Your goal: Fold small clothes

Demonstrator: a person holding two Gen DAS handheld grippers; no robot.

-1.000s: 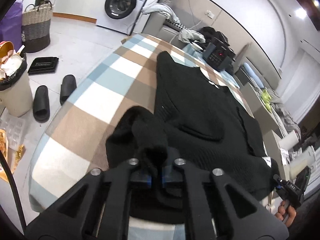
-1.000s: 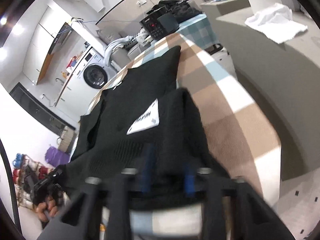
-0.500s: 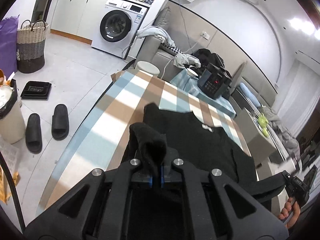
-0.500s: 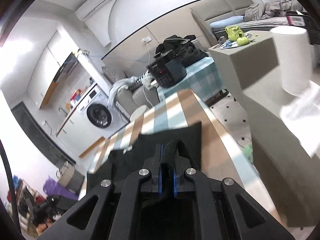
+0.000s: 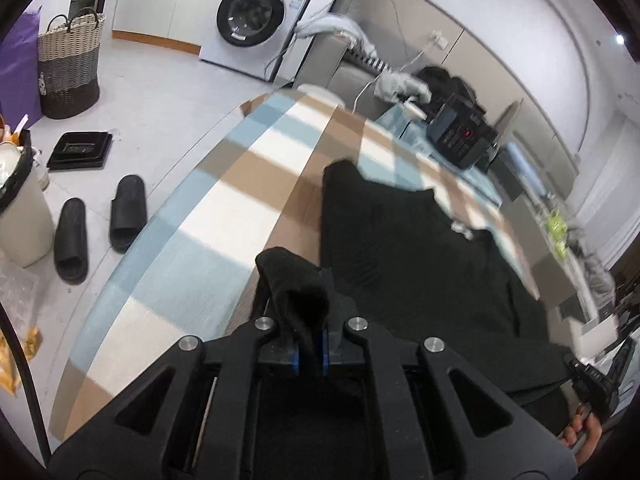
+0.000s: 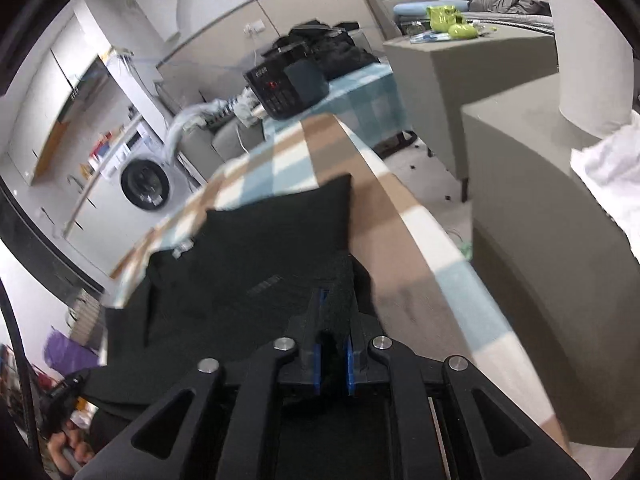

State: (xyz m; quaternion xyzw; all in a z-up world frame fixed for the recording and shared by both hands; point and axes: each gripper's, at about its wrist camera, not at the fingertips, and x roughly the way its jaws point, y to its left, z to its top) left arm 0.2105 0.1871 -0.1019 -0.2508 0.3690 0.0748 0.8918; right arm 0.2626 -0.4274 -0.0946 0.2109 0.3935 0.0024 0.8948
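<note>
The black knit top [image 5: 420, 248] lies spread on the checked surface [image 5: 224, 216], its far edge toward the black electronic box [image 5: 464, 136] at the surface's far end. Its near hem is lifted off the cloth at both corners.

The left gripper [image 5: 309, 350] has its fingers closed almost completely, with a bunched tuft of the top's near-left corner standing up between the blue pads. The right gripper [image 6: 331, 354] is likewise pinched nearly shut on the near-right edge of the top, dark fabric filling the narrow gap between its pads. Both point down and forward toward the electronic box, so the step in hand looks like carrying the hem over the body to make a fold.

What could go wrong:
- Each grip has only a small pinch of loose knit; a tug toward the box could pull a corner free and drop one side.
- If the two hands travel unevenly, the fold line will run crooked and the hem will land skewed.
- The top's right edge lies near the surface's right-hand edge; a drift that way could let fabric slide off toward the floor.
- Dragging instead of lifting could bunch the lower layer and shift the whole garment toward the box.
</note>
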